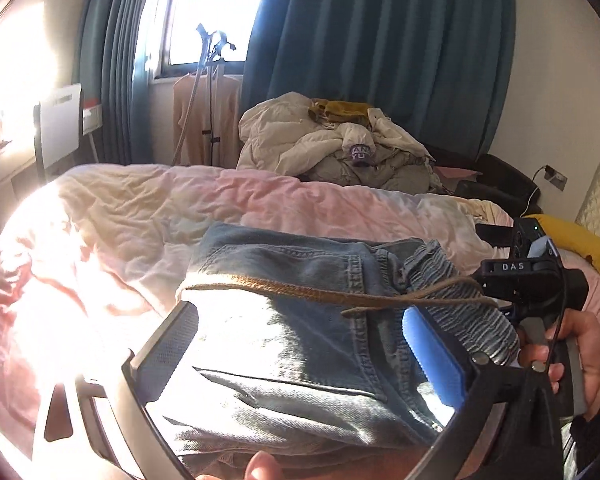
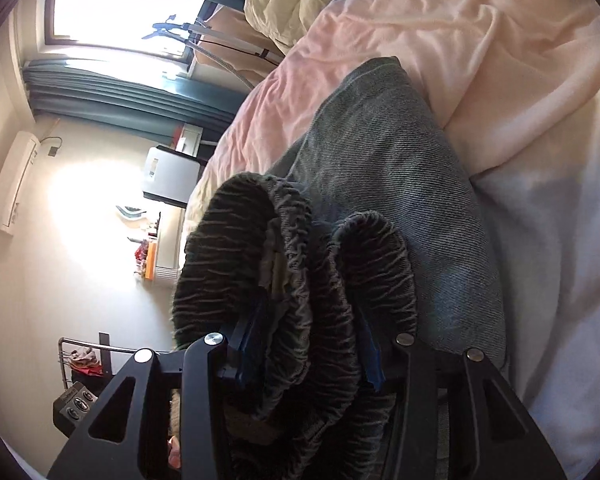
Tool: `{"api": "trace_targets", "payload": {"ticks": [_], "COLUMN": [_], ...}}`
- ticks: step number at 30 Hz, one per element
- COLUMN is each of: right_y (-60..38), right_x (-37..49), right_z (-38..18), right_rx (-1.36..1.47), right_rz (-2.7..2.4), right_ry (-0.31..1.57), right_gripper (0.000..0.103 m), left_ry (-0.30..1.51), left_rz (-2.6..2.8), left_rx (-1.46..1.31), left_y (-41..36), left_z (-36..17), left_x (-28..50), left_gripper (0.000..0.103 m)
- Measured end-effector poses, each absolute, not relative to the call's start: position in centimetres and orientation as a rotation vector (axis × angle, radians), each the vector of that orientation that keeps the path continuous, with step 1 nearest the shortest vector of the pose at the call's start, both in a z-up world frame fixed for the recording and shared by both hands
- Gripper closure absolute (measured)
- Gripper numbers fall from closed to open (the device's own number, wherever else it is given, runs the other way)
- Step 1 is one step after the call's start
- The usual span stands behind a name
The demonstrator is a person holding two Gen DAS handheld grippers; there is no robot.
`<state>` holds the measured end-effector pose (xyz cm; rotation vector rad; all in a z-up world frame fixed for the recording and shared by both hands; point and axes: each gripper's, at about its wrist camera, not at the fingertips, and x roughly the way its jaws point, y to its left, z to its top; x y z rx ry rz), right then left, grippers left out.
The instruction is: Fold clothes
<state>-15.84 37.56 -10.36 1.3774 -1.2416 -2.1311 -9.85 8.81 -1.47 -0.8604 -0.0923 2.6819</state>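
1. "DAS" in white capitals stands on the black body of the right gripper (image 1: 514, 267), seen from the left wrist view.
2. Purple patch (image 1: 359, 154) on the grey garment in the clothes pile (image 1: 332, 140): pale letters, roughly "AN" over "YU", only partly readable.

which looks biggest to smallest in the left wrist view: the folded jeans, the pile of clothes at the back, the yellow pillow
1. folded jeans, though nearness to the camera inflates them
2. pile of clothes
3. yellow pillow, partly cut off by the right gripper, so its true size is unsure
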Motion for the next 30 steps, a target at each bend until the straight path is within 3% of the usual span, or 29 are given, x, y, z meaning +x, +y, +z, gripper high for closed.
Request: {"api": "trace_targets", "payload": {"ticks": [2,5,6,12,24,30], "right_y": [37.5,37.6,37.6,37.7,43.4,45.0], "right_x": [-16.2,-16.4,-16.4,-16.2,-17.7,-17.5], "right_z": [-10.6,-9.5,-9.1,-5.4,-5.9,-9.1], "right_rx": [1.378,1.339,1.324,1.190,1.261,1.337], "right_rz": [-2.148,-2.223,-2.249,-2.384,-2.426,-2.350], "right_ry": [-1.244,-1.218,-1.205,-1.120,-1.165,-1.292], "right_gripper": [0.064,0.086,0.089,0.092,0.092,0.082], "left_ry": [-0.113,-0.136,-0.153,-0.180,-0.101,-0.074], "left_rz": [2.705,2.716,2.713,2.720,2.709,2.692], "left_rx": [-0.871,-0.904,-0.909,-0.901,-0.972,-0.994], "left_y": [8.0,7.0,6.8,6.1,7.4,7.8], "left_z": [-2.2,-3.0,-3.1,-3.1,-4.5,-5.1], "left_x": [-10.6,-11.5,-11.6,-11.6,-11.9,-12.2], "left_gripper": [0.000,0.000,0.000,0.000,0.000,0.000]}}
